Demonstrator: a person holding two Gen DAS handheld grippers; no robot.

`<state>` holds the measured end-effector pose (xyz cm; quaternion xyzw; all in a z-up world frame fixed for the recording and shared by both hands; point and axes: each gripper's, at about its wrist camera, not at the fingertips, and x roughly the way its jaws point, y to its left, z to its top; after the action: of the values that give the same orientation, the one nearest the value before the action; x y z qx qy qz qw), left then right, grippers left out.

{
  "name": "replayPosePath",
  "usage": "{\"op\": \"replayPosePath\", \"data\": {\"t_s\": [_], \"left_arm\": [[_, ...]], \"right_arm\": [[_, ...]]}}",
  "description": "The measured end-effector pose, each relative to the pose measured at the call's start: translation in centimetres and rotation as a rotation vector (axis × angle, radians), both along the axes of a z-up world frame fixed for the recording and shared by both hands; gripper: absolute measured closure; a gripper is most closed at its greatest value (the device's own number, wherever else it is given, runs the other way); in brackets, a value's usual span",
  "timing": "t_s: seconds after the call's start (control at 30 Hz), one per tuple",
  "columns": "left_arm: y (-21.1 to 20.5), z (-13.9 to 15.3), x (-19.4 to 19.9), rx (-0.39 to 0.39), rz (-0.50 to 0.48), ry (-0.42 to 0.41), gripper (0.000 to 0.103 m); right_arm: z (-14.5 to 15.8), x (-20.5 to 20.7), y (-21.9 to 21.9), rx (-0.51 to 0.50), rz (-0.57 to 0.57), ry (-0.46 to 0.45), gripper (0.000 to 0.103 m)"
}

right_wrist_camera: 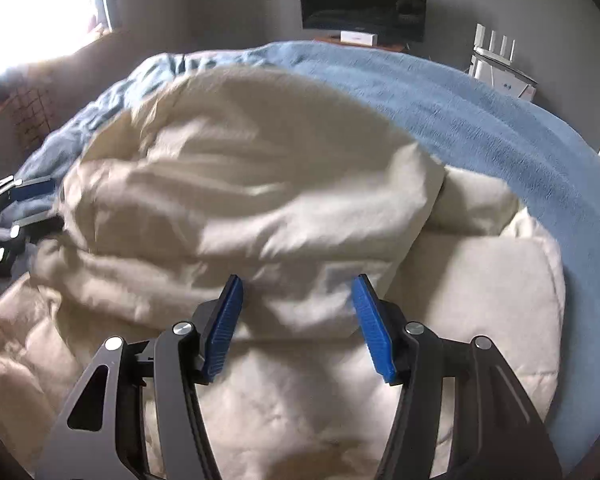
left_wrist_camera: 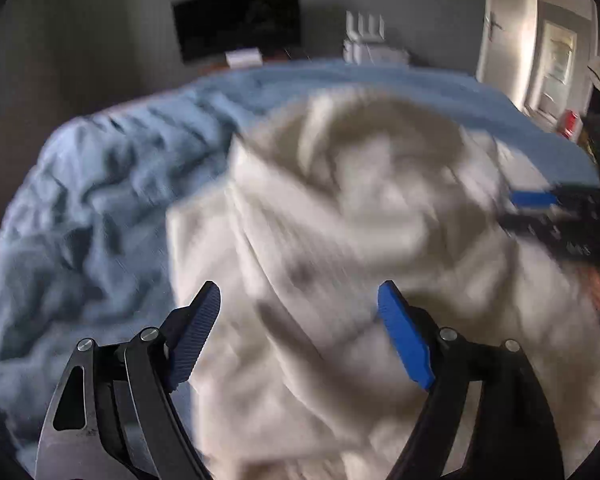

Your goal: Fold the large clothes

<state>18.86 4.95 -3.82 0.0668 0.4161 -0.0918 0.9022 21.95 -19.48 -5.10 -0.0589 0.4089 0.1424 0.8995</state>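
The cream padded garment (right_wrist_camera: pixel 260 184) lies heaped on the blue bedspread (right_wrist_camera: pixel 480 120), filling the middle and lower part of both wrist views; in the right wrist view its bulk is folded over itself, with an upper layer ending in an edge at about 3 o'clock of the heap and a flatter quilted layer beneath reaching toward 4 o'clock. In the left wrist view the same garment (left_wrist_camera: pixel 360 220) is blurred, and the bedspread (left_wrist_camera: pixel 100 200) shows crumpled at 9 o'clock of it. The left gripper (left_wrist_camera: pixel 300 292) hangs over the cloth at 6 o'clock of its view, its blue pads (left_wrist_camera: pixel 404 336) spread wide with nothing pinched between them: released. The right gripper (right_wrist_camera: pixel 298 284) sits likewise at 6 o'clock of its own view, jaws parted and angled down at the fabric, the pads (right_wrist_camera: pixel 224 332) apart from each other over the cloth; whether they touch it I cannot tell, but they clamp nothing. Each gripper also shows at the other view's edge, the left one at 9 o'clock, the right one at 3 o'clock. Beyond the bed, at 12 o'clock, a dark screen (right_wrist_camera: pixel 362 2) stands against the grey wall, a white router (right_wrist_camera: pixel 496 50) at 2 o'clock, and a bright window (right_wrist_camera: pixel 40 4) at 10 o'clock.
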Motion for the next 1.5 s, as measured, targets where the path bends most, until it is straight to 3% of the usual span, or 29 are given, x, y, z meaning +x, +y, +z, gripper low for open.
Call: {"op": "replayPosePath", "data": {"t_s": [0.07,0.13,0.23,0.37,0.43,0.53,0.7,0.87,1.03,1.17,1.37,1.5], "left_arm": [[-0.4,-2.1,0.0,0.039,-0.003,0.048,0.024],[-0.2,-3.7,0.4,0.022,0.002,0.070,0.020],[-0.7,-5.0,0.6,0.069,0.015,0.055,0.016],[-1.1,-4.0,-0.5,0.116,0.047,0.010,0.013],[-0.8,-3.4,-1.2,0.108,0.067,0.008,0.010],[-0.4,-1.6,-3.5,0.095,0.102,-0.022,0.007],[0.0,1.0,-8.6,0.052,0.122,-0.034,0.007],[1.1,3.6,-13.9,0.032,0.081,0.016,0.007],[4.5,5.3,-18.5,-0.059,0.096,0.069,0.007],[6.4,6.6,-21.8,-0.060,0.097,0.057,0.007],[8.2,6.9,-25.7,-0.116,0.104,0.133,0.007],[8.4,5.8,-27.3,-0.144,0.096,0.186,0.010]], "right_arm": [[-0.9,0.0,0.8,-0.049,0.001,0.013,0.049],[-2.2,0.1,1.4,-0.082,0.001,0.015,0.049],[-3.1,-1.3,1.4,-0.090,-0.021,-0.049,0.049],[-0.5,-5.6,0.8,-0.061,-0.049,-0.054,0.040],[1.3,-8.6,0.1,-0.043,-0.046,-0.089,0.025],[3.5,-13.0,-0.8,-0.035,-0.045,-0.105,0.017],[5.2,-18.8,-2.1,-0.034,-0.069,-0.067,0.017],[6.8,-24.4,-4.4,-0.027,-0.110,-0.035,0.017],[7.3,-29.2,-7.9,0.056,-0.172,0.021,0.017],[7.0,-32.0,-11.0,0.113,-0.229,0.057,0.017],[6.5,-35.2,-13.2,0.175,-0.238,0.124,0.017],[5.8,-36.4,-13.9,0.157,-0.257,0.156,0.017]]}}
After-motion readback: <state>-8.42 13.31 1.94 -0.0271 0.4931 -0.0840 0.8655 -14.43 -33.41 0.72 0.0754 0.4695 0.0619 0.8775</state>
